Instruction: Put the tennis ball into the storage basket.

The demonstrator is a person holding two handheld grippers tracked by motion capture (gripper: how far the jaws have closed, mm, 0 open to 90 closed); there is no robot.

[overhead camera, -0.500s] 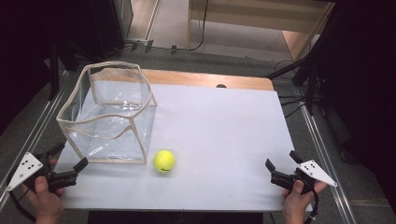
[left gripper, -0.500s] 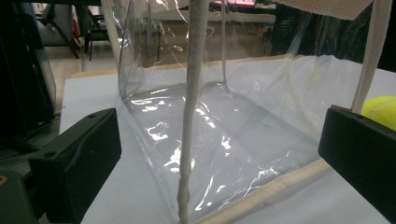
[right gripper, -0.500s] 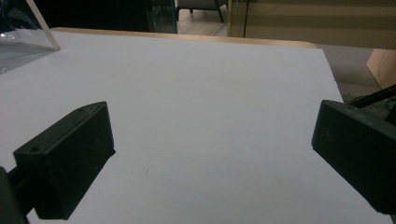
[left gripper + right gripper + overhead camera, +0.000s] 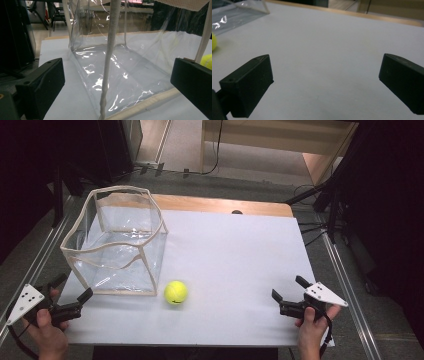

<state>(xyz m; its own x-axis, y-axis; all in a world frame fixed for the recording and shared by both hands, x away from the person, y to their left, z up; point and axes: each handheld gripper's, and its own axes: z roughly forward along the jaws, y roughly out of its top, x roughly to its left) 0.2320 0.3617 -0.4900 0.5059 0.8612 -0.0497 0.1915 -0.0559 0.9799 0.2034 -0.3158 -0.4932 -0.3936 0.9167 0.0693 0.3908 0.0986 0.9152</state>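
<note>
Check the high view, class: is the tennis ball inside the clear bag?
No: the tennis ball rests on the white table just outside the clear bag, beside its near right corner.

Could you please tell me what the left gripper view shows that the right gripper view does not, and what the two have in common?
The left gripper view shows the clear bag close up between its open jaws, with its cream trim standing upright in front. The right gripper view shows a broad bare stretch of white table between its open jaws, with the wooden edge beyond. Both share the bag, the white surface, and a sliver of the yellow ball at one edge.
</note>
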